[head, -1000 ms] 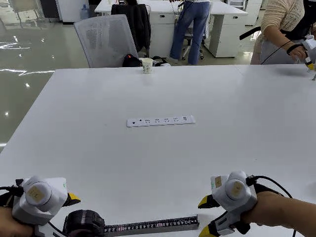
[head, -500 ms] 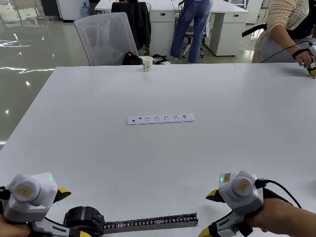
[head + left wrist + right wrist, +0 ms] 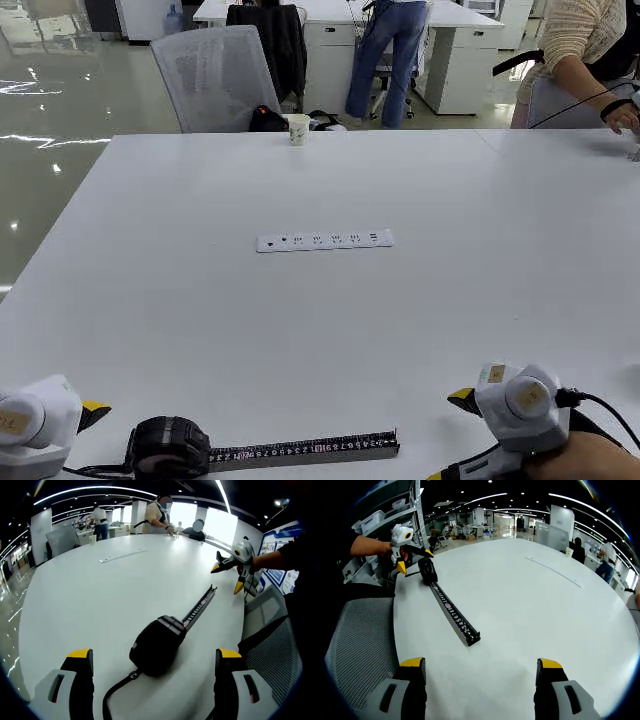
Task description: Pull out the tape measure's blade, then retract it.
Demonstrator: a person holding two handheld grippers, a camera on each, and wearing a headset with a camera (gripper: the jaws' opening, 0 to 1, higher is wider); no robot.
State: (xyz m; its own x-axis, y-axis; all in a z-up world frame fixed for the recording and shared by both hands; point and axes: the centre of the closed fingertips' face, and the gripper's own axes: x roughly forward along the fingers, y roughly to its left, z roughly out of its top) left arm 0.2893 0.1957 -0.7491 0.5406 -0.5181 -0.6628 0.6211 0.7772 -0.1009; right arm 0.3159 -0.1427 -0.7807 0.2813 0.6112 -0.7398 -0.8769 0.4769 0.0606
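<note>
Tape measure (image 3: 168,447): blk, rounded; flat blade (image 3: 305,451)

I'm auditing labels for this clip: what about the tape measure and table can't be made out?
Head view: blade numerals, too small to read.
Left gripper view: strap of the tape measure case, cut off by the bottom edge.
Head view: paper cup contents, hidden by its wall.
Head view: power strip switch state, too small.

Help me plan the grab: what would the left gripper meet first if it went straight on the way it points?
Probably the tape measure's case, lying on the table ahead of the left gripper, centred between its open jaws; fisheye depth is uncertain.
</note>
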